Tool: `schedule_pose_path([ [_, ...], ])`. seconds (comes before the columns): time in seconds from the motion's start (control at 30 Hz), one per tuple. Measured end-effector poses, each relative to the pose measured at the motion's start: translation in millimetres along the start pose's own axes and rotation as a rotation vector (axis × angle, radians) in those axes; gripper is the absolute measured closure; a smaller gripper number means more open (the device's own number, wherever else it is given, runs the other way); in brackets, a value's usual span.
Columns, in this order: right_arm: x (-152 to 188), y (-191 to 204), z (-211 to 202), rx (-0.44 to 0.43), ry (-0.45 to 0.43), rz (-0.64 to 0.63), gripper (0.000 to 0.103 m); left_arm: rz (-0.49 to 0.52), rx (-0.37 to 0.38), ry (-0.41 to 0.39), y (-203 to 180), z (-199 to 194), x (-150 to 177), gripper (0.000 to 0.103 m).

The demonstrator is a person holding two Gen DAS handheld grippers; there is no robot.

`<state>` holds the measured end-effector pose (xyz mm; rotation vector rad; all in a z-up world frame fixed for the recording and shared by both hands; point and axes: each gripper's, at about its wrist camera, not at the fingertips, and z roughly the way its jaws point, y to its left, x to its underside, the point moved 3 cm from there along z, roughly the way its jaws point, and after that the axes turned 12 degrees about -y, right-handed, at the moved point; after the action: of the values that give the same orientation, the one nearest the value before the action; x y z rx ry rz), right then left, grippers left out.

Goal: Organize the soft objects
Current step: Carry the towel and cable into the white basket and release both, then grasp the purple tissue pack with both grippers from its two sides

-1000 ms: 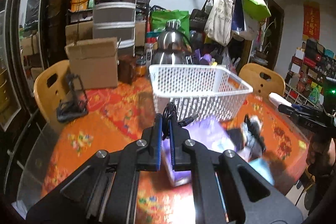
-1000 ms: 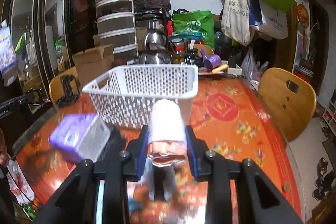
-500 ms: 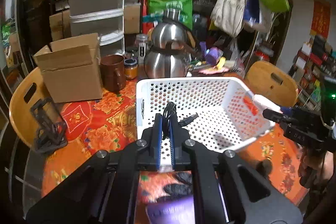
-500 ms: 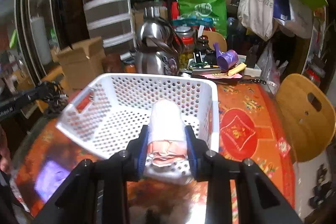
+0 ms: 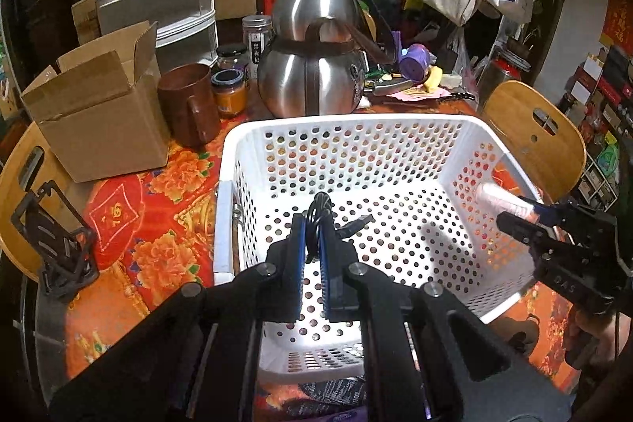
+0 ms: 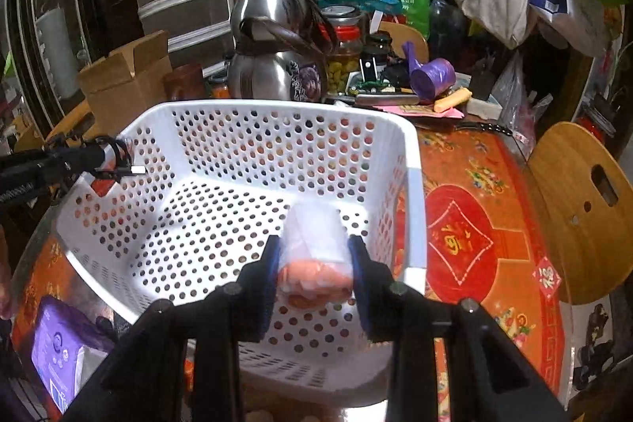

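A white perforated basket (image 5: 356,123) (image 6: 285,107) stands on the red floral table and nothing lies in it. My left gripper (image 5: 312,224) is shut on a coiled black cable (image 5: 322,204) and holds it over the basket's near left side; it also shows in the right wrist view (image 6: 114,153). My right gripper (image 6: 314,252) is shut on a white and pink roll in clear wrap (image 6: 312,244) over the basket's right side. The roll also shows in the left wrist view (image 5: 502,198).
A purple tissue pack (image 6: 59,339) lies on the table in front of the basket. Behind it stand a steel kettle (image 5: 312,66), a brown mug (image 5: 190,105), jars and a cardboard box (image 5: 99,113). Wooden chairs (image 6: 577,212) flank the table.
Both grippers have risen and moved forward from the table's front to above the basket, each still holding its object. The view now looks down into the basket.
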<state>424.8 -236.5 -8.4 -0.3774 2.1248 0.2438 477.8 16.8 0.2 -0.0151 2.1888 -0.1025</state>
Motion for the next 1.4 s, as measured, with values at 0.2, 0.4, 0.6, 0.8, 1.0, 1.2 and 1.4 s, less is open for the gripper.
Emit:
schedule_pose_path([
  [0.2, -6.7, 2.3, -13.4, 0.004, -0.061, -0.01, 0.022, -0.005, -0.027, -0.051, 3.4, -10.3, 0.3, 0.03],
  [0.4, -13.7, 3.4, -29.3, -0.008, -0.09, 0.004, 0.021, 0.03, -0.028, -0.111, -4.6, -39.2, -5.3, 0.019],
  [0.6, -9.4, 9.4, -40.0, -0.002, -0.091, -0.003, 0.019, 0.023, -0.019, -0.114, -2.4, -56.8, 1.7, 0.017],
  [0.8, 11.1, 18.2, -76.8, -0.016, -0.13, 0.02, 0.019, 0.008, -0.017, -0.144, 11.3, -106.1, 29.7, 0.016],
  [1.0, 63.2, 43.1, -116.6, -0.022, -0.147, 0.018, 0.019, -0.03, 0.01, -0.186, 42.2, -162.4, 93.6, 0.01],
  [1.2, 116.8, 78.9, -138.3, -0.116, -0.162, 0.047, 0.019, -0.061, 0.014, -0.221, 66.4, -193.0, 166.0, 0.01],
  [1.4, 142.6, 108.9, -146.3, -0.171, -0.172, 0.017, 0.019, -0.073, 0.063, -0.222, 73.5, -201.5, 220.9, 0.01],
])
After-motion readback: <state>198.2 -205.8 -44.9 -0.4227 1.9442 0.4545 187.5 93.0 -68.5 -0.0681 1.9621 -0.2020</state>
